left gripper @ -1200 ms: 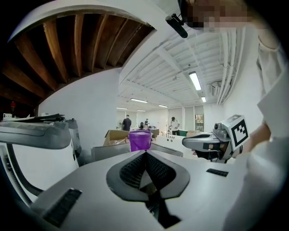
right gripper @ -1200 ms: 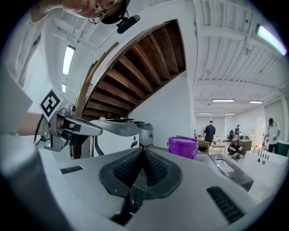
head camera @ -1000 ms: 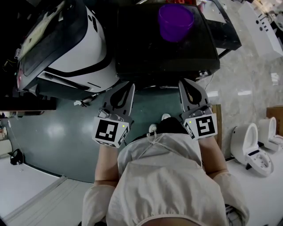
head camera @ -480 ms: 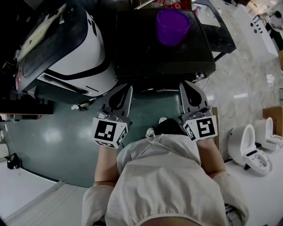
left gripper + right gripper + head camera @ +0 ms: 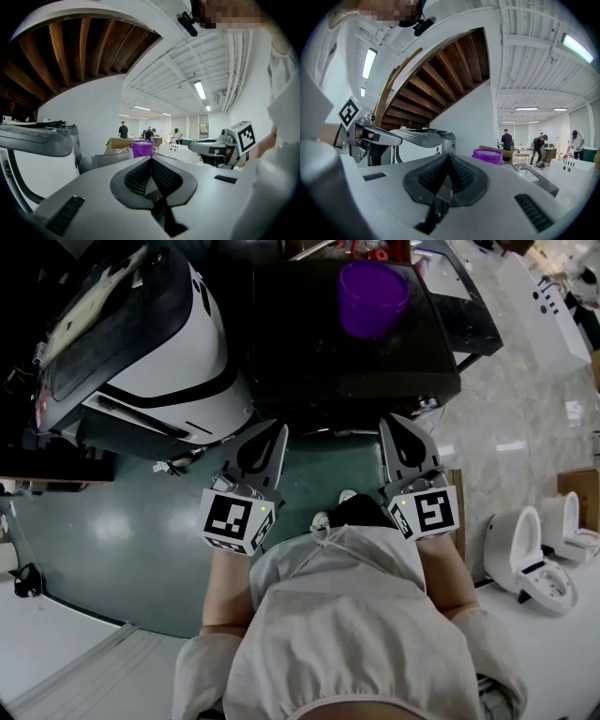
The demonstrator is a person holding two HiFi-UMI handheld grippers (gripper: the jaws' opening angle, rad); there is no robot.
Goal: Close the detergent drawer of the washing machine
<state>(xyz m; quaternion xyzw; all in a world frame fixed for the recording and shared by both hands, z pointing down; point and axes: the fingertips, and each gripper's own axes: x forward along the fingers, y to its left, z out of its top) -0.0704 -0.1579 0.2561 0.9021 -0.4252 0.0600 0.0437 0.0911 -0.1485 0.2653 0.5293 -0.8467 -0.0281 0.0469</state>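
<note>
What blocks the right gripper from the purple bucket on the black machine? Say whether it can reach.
Likely yes: nothing blocks it. The right gripper hangs shut and empty at the front edge of the black machine; the purple bucket stands uncovered on its top, ahead.

The left gripper (image 5: pixel 151 159) is moulded in matt grey plastic. The purple bucket (image 5: pixel 373 298) is seen as translucent plastic, the floor (image 5: pixel 112 531) as glossy.

A dark green floor (image 5: pixel 112 521) meets pale marble tiling (image 5: pixel 525 399), where white toilets (image 5: pixel 523 547) stand. Overhead, brown wooden beams (image 5: pixel 86 47) adjoin a white ceiling with strip lights (image 5: pixel 200 89). People (image 5: pixel 123 129) stand far off.
</note>
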